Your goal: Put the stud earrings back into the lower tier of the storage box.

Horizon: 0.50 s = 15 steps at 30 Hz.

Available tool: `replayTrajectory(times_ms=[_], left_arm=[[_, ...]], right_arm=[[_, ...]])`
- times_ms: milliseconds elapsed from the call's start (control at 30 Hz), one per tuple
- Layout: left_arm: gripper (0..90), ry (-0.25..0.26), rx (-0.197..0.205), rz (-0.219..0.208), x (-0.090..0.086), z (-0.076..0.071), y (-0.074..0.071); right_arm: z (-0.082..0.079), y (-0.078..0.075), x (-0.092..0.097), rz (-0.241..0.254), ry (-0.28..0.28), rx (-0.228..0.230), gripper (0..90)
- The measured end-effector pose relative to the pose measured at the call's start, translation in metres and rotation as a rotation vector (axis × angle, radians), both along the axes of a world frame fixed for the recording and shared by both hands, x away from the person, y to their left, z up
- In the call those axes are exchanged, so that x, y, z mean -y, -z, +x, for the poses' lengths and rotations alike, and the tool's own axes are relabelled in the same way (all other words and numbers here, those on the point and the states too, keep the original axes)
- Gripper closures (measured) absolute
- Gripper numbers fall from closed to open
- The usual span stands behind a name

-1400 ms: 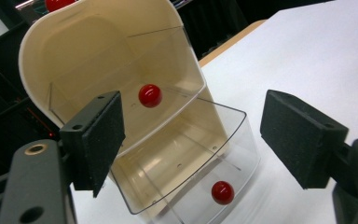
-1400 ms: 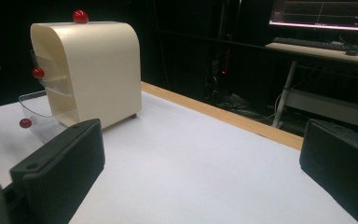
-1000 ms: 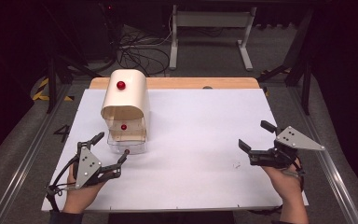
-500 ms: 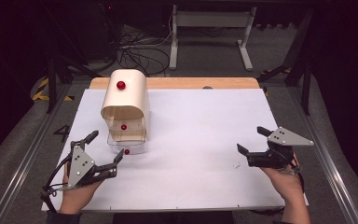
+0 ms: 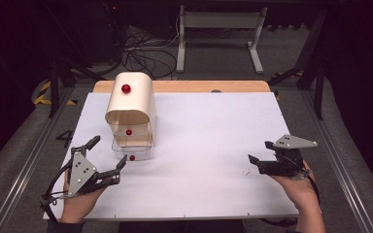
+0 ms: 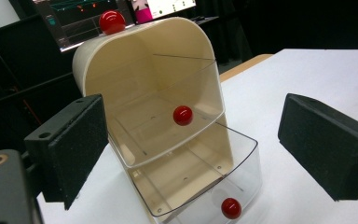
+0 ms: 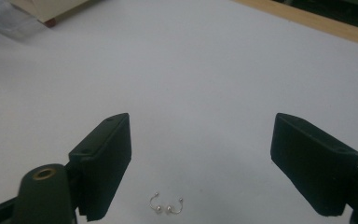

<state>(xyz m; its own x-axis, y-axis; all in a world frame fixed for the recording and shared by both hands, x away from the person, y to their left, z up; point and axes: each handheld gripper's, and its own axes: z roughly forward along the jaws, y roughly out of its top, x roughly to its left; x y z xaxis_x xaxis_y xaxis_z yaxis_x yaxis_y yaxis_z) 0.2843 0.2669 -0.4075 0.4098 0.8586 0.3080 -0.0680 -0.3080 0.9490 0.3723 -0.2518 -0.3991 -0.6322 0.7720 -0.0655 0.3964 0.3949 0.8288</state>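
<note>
Right gripper view: two small curved metal rings (image 7: 166,206), each a thin wire arc with tiny ball ends, lie side by side and touching on the white worktop (image 7: 205,70), just ahead of the right gripper (image 7: 213,163) and between its fingers (image 7: 106,161). Jaws stand fairly wide with nothing between the pads; they have just been closing in, though no contact shows. High view puts the rings (image 5: 246,171) as a faint speck just left of the right gripper (image 5: 258,161), well apart from the cabinet.

Handling, as judged: the rings look very light, stiff, smooth and slippery. They sit nearly flat on the sheet, so they could skid or flick away under a blunt pad. Best hold is probably across the arc, pads coming down on either side, taking one or both at once. Small enough to lose easily.

Left gripper (image 5: 108,155) waits near the front left of the worktop, fingers (image 6: 72,144) wide and empty, aimed at a cream drawer cabinet (image 6: 144,60) with an arched hood.

Count: rings, two. Clear drawers, two: upper drawer (image 6: 168,126) partly in, lower drawer (image 6: 205,186) pulled farther out. Red knobs, three: one on top of the hood (image 6: 112,21), one on each drawer front (image 6: 182,115) (image 6: 230,208). Grippers, two.
</note>
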Motion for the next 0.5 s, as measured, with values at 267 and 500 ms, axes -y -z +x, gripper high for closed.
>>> replayTrajectory(times_ms=[267, 500], left_arm=[[9.0, -0.003, 0.000, -0.005, -0.001, -0.001, 0.000], [9.1, -0.002, -0.002, -0.003, -0.001, -0.001, 0.000]], right_arm=[[0.003, 0.006, -0.003, -0.053, -0.041, -0.078, 35.1], [0.007, 0.014, -0.008, -0.126, -0.016, -0.184, 47.5]])
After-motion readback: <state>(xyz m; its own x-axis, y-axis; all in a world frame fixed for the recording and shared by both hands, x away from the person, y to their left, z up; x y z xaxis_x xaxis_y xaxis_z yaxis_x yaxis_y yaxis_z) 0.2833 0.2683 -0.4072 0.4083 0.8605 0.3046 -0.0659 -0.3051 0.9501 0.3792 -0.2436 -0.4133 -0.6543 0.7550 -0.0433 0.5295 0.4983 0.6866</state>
